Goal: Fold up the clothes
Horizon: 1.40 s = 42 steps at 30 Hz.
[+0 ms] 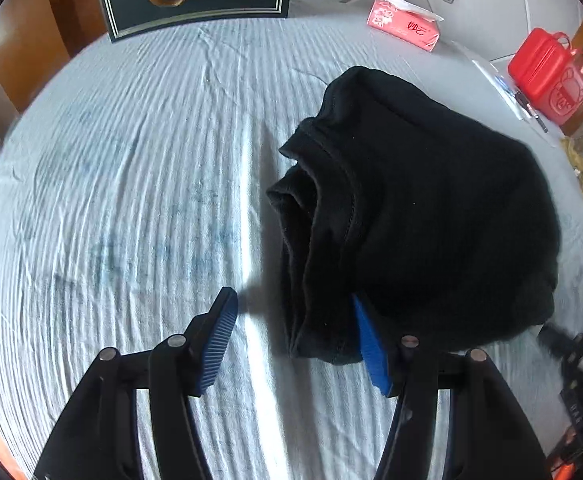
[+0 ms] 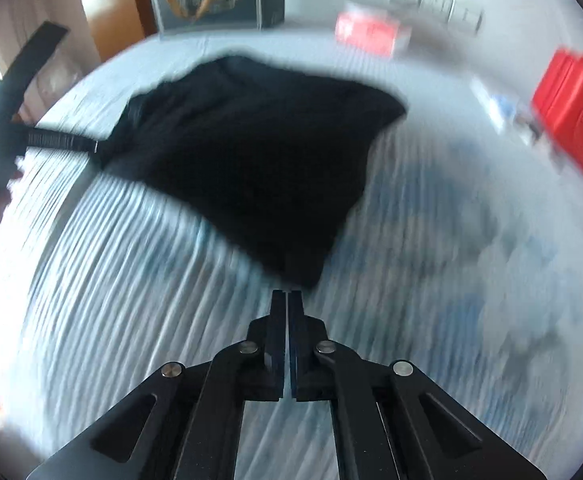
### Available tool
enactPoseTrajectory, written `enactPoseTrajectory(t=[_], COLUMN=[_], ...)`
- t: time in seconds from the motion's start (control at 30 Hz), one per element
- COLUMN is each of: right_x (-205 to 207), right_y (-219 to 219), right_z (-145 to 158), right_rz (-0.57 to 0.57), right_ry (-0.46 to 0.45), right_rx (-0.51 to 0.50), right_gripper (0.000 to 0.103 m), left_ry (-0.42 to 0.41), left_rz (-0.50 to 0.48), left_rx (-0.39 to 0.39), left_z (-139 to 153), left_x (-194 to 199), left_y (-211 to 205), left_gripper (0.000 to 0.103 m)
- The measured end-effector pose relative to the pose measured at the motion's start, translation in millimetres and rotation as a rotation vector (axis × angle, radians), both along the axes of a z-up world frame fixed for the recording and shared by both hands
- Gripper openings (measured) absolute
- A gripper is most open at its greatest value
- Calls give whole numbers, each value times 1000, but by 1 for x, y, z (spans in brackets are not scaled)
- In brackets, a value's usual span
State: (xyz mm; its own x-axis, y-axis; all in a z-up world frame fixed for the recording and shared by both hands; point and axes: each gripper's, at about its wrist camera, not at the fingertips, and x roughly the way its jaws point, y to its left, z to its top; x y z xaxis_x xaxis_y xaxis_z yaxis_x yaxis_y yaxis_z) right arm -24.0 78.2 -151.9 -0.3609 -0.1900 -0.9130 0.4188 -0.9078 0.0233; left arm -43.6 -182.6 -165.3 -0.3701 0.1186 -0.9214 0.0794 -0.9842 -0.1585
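Left gripper [image 1: 291, 316]: jaws spread wide, nothing clamped; its right blue pad is tucked under the near edge of the folded black knit garment [image 1: 419, 208], its left pad lies clear on the pale blue ribbed sheet [image 1: 111, 180]. The bundle sits ahead and to the right, long axis running away from this gripper. Right gripper [image 2: 288, 294]: jaws pressed together, apparently holding nothing, tips at the garment's near corner; view blurred. The left gripper appears better placed.

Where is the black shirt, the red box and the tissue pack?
black shirt [image 1: 431, 208], left wrist view, middle of the folded top layer.
red box [image 1: 545, 74], left wrist view, its front side.
tissue pack [image 1: 403, 24], left wrist view, its pink top face.
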Motion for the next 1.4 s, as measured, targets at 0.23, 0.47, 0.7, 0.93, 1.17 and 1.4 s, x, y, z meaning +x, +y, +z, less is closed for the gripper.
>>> enactPoseTrajectory(t=[0.23,0.47,0.7,0.93,1.17,1.4], right_x=[-31,-86,-84,-118,-126,-129], right_y=[33,21,56,47,26,17], right_z=[43,1,27,5,-15,-18], right_rz=[-203,-288,-407,-448,-426,-349], right_ry=[-4,-158,-107,-193,-196,-187], right_rx=[-338,-315,-389,-407,-389,-324], right_gripper=[11,11,71,70,40,36], left_ry=[104,-11,59,-1,-59,-41], left_rz=[-6,-36,22,-18,-52,-63], left_rx=[117,-58,92,-12,-18,31], left_z=[39,1,17,-12,-12,-7], left_x=[-6,-33,-29,-63,-70,-71], left_y=[-1,11,-17,9,13,16], left_gripper=[60,63,78,81,59,41])
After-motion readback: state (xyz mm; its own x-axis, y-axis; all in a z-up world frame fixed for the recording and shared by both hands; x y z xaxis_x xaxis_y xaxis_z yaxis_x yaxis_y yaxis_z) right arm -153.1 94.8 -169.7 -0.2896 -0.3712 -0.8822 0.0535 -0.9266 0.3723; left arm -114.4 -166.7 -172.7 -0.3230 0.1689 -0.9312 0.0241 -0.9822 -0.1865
